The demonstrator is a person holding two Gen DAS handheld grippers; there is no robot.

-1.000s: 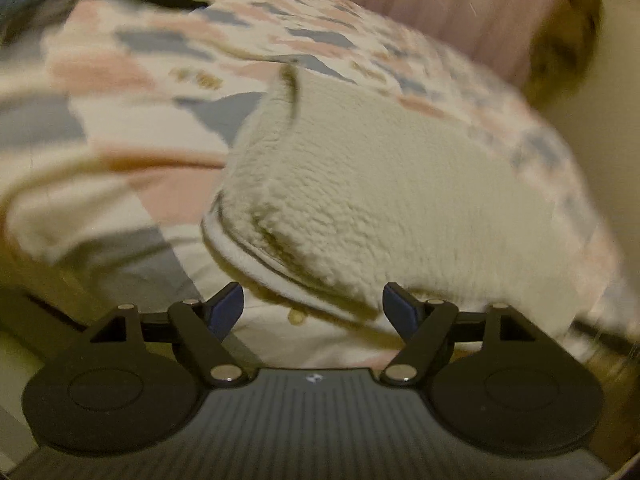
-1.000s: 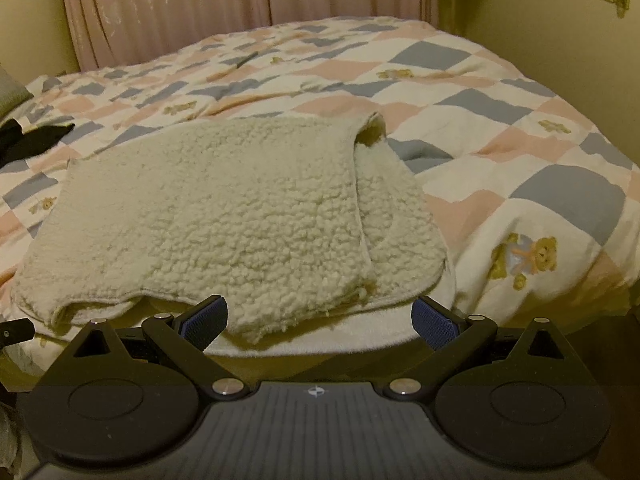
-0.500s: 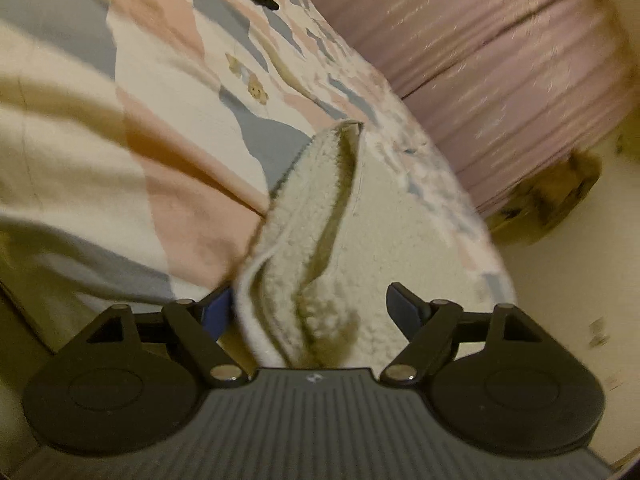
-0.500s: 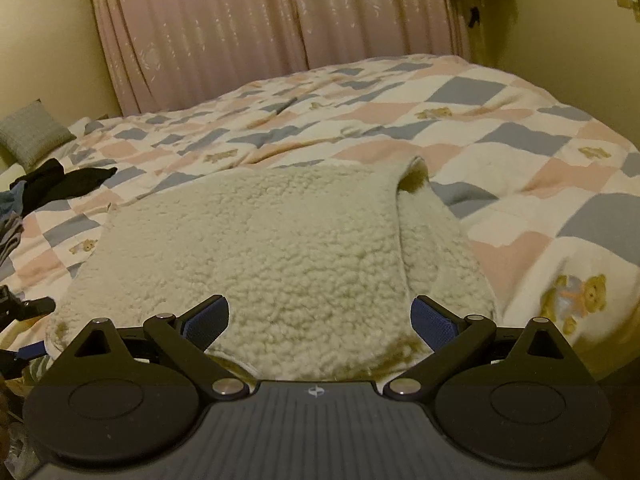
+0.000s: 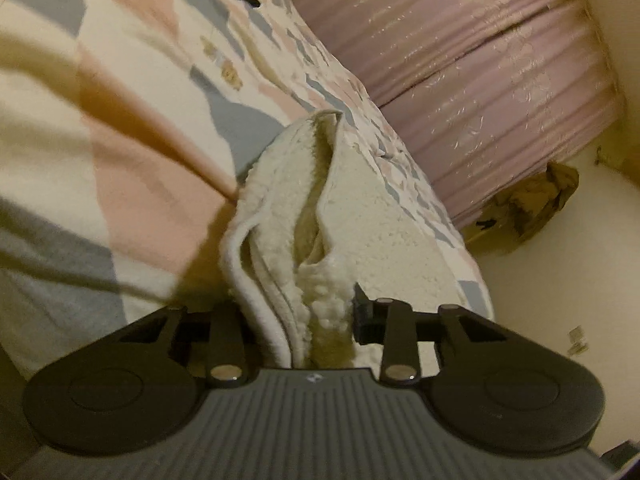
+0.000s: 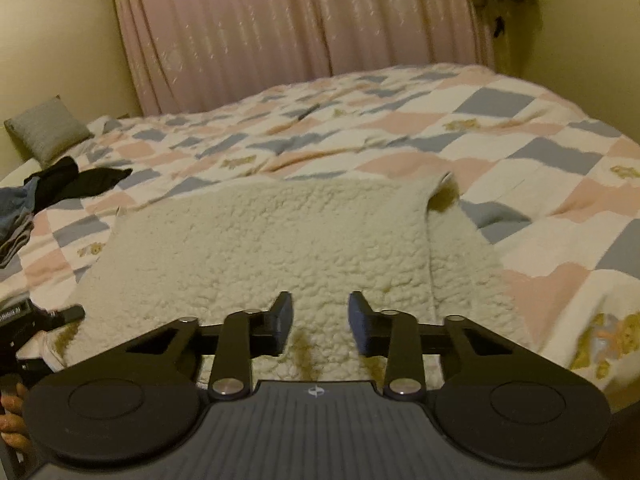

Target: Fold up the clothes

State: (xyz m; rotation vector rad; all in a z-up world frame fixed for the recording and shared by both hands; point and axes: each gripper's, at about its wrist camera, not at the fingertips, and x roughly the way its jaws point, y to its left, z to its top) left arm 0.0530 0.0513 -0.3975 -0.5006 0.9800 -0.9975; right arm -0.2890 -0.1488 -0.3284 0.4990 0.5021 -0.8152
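Fleece fills the middle of both views: a cream, woolly fleece garment (image 6: 272, 240) lies spread flat on the bed's checked quilt of pink, grey-blue and white squares (image 6: 520, 128), close to the bed's near edge. The left tongs (image 5: 298, 316) are closing on one corner of it, where several layers of its edge stand bunched up between the two fingers (the left finger is hidden behind the folds). The fabric there is squeezed tight. The right tongs (image 6: 318, 322) are closing too, with the fleece's near edge between their dark blue pads (image 6: 282, 320). The pads look like they touch the wool, but a small gap shows between them. A pile of dark clothes (image 6: 76, 180) sits on the bed's far left, beside a small grey cushion (image 6: 44, 128). Pink curtains (image 6: 288, 24) hang behind the bed.
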